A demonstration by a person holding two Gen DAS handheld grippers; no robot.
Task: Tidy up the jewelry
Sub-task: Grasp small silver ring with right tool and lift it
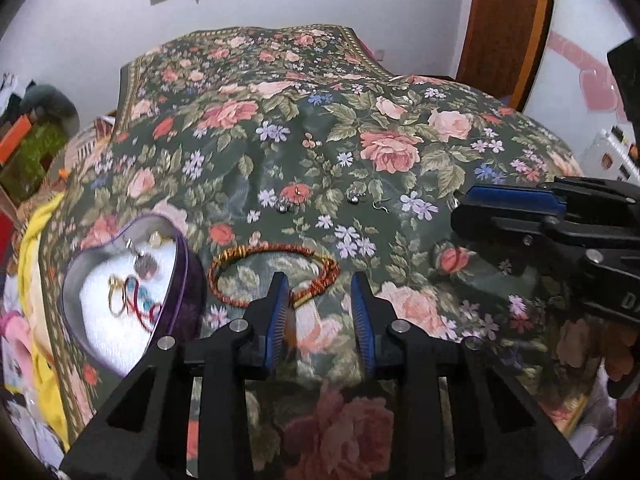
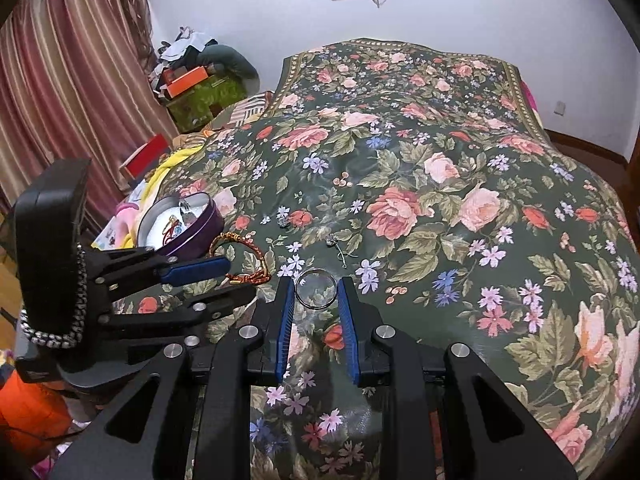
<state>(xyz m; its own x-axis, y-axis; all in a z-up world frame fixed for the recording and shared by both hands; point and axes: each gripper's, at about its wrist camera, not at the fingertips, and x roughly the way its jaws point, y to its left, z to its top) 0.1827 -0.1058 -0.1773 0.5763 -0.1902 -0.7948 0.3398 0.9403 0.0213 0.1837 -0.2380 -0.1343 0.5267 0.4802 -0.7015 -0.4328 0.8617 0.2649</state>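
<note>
Both claws tilt down over a floral bedspread (image 2: 440, 208) — the right claw (image 2: 316, 289) pinching a thin silver ring (image 2: 315, 290), the left claw (image 1: 320, 286) partly open, empty, one finger touching a braided red-gold bracelet (image 1: 272, 250) beside a heart-shaped purple tin (image 1: 188, 276) of trinkets

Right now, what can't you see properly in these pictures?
- Heart-shaped tin, left wrist view: the jewelry inside is blurred.
- Braided bracelet, same view: its near part hides behind the left hand-held gripper.
- Small earrings, right wrist view: too tiny to tell their shape.
</note>
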